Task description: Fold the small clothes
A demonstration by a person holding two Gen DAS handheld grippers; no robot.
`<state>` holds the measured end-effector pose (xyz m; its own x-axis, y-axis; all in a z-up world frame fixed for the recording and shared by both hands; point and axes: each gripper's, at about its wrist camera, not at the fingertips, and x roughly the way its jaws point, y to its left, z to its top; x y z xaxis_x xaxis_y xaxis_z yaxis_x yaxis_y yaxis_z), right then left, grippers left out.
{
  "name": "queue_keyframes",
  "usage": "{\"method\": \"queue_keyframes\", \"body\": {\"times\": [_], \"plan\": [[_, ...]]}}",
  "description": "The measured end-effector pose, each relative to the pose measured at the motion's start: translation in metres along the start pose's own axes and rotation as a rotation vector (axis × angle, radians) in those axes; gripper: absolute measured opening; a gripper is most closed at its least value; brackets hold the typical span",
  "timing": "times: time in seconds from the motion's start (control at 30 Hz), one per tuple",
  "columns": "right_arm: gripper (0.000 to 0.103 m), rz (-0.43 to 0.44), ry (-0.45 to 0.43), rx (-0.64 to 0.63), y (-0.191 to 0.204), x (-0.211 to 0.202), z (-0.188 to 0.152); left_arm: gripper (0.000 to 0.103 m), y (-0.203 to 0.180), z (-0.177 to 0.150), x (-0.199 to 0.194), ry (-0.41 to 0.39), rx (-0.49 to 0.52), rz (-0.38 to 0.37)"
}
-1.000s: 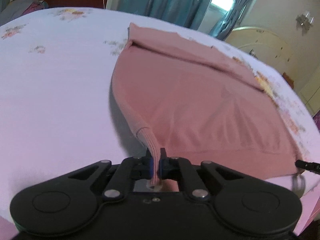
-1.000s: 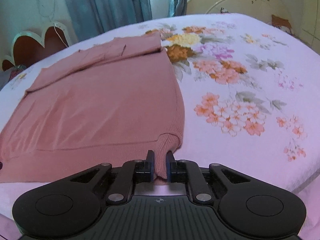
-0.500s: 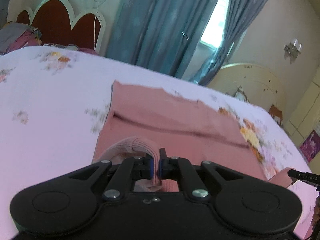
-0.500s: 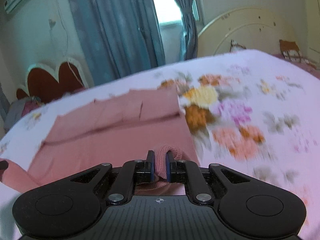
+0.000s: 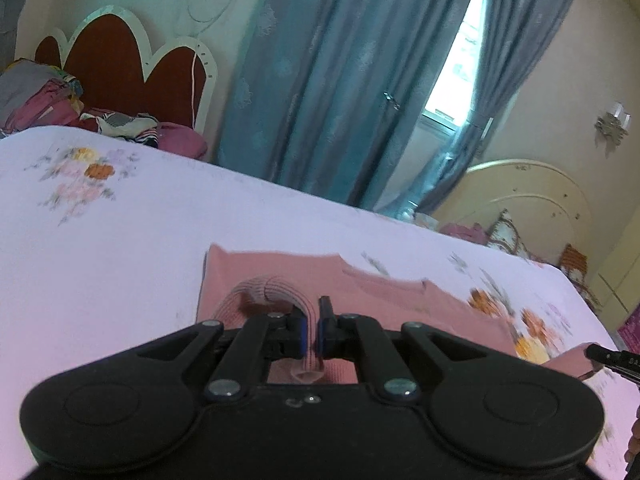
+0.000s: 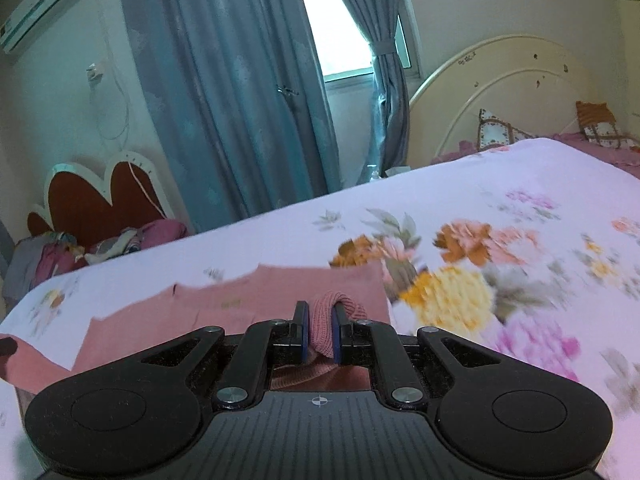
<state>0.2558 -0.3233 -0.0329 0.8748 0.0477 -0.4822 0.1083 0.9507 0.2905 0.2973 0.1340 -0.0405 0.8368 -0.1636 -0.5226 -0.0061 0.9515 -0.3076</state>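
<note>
Pink knit garment lifted by both hems over the floral bedsheet

Left wrist: left gripper [image 5: 311,330] pinches the pink garment [image 5: 384,292] (ribbed edge) above the bedsheet [image 5: 120,248].
Right wrist: right gripper [image 6: 320,334] clamps its other ribbed corner.

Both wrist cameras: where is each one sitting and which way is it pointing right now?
Left wrist: rides the left gripper, looking across the floral bed to blue curtains; its jaws pinch the pink sweater's ribbed hem.
Right wrist: rides the right gripper, facing the same way, toward the cream headboard; jaws clamp another hem corner.
Shared: the pink sweater, bed, curtains, window.
</note>
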Motion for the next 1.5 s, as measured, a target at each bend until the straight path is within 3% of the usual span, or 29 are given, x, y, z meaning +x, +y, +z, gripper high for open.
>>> {"method": "queue_keyframes", "body": {"times": [0.23, 0.53, 0.63, 0.67, 0.73, 0.77, 0.8, 0.9, 1.0, 1.13, 1.2, 1.37, 1.43, 1.5], "plan": [[0.01, -0.008, 0.071, 0.065, -0.013, 0.088, 0.026, 0.005, -0.001, 0.029, 0.076, 0.038, -0.001, 0.063], [0.011, -0.037, 0.2, 0.139, -0.032, 0.169, 0.019, 0.006, 0.009, 0.02, 0.147, 0.163, 0.037, 0.163], [0.011, -0.037, 0.221, 0.153, -0.038, 0.18, 0.019, 0.015, 0.014, 0.018, 0.153, 0.159, 0.039, 0.164], [0.012, -0.036, 0.228, 0.155, -0.039, 0.183, 0.019, 0.023, 0.016, 0.018, 0.15, 0.147, 0.027, 0.157], [0.039, -0.05, 0.217, 0.139, -0.04, 0.184, 0.022, 0.032, 0.023, 0.022, 0.147, 0.125, -0.014, 0.135], [0.068, -0.065, 0.187, 0.123, -0.041, 0.182, 0.024, 0.041, 0.028, 0.024, 0.142, 0.108, -0.028, 0.128], [0.073, -0.07, 0.158, 0.108, -0.041, 0.177, 0.026, 0.045, 0.031, 0.027, 0.14, 0.094, -0.028, 0.133], [0.073, -0.045, 0.137, 0.054, -0.041, 0.175, 0.031, 0.046, 0.043, 0.033, 0.132, 0.07, 0.022, 0.131], [0.073, 0.011, 0.165, -0.032, -0.037, 0.179, 0.027, 0.046, 0.044, 0.031, 0.139, 0.126, 0.125, 0.101], [0.072, 0.046, 0.204, -0.144, -0.028, 0.191, 0.014, 0.046, 0.035, 0.022, 0.159, 0.197, 0.188, 0.069], [0.058, 0.066, 0.223, -0.16, -0.027, 0.196, 0.011, 0.046, 0.031, 0.019, 0.172, 0.227, 0.209, 0.068], [0.052, 0.105, 0.275, -0.163, -0.032, 0.211, 0.008, 0.044, 0.035, 0.015, 0.194, 0.285, 0.231, 0.08], [0.041, 0.117, 0.299, -0.189, -0.032, 0.215, 0.005, 0.041, 0.035, 0.013, 0.194, 0.29, 0.233, 0.069], [0.015, 0.131, 0.308, -0.203, -0.033, 0.215, 0.003, 0.027, 0.036, 0.013, 0.193, 0.289, 0.237, 0.052]]}}
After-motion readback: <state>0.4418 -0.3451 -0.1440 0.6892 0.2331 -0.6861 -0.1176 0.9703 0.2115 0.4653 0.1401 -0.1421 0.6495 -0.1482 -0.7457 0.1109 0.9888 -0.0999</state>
